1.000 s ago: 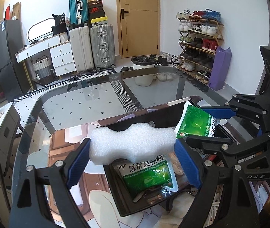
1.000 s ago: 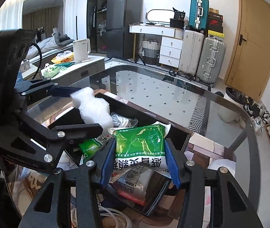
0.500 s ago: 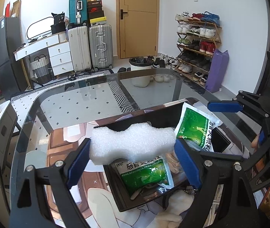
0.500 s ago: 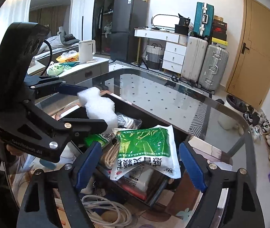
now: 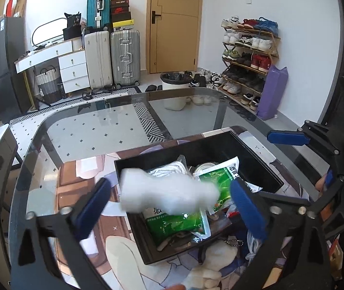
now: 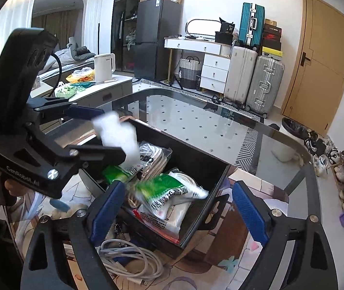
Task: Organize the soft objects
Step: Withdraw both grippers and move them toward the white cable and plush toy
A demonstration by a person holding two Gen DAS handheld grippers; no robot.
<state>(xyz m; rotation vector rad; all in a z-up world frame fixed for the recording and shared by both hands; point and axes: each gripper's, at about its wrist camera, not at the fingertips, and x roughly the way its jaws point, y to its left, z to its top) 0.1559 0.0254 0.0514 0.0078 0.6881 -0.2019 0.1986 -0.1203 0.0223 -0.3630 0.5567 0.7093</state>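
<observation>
Both grippers' jaws are opening, letting a light, squashy white foam block (image 5: 167, 193) and a slippery green sachet (image 6: 169, 191) drop into the black bin (image 6: 203, 166).

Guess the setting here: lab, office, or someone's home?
Most likely a lived-in home, an open living and entry area. A wooden shoe rack full of sneakers stands by the tan wooden door, hard-shell suitcases line the wall, and a white electric kettle sits on a grey counter.

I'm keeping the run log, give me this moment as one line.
left tongs: opening, white foam loose between | right tongs: opening, green packet dropped | target: black box
</observation>
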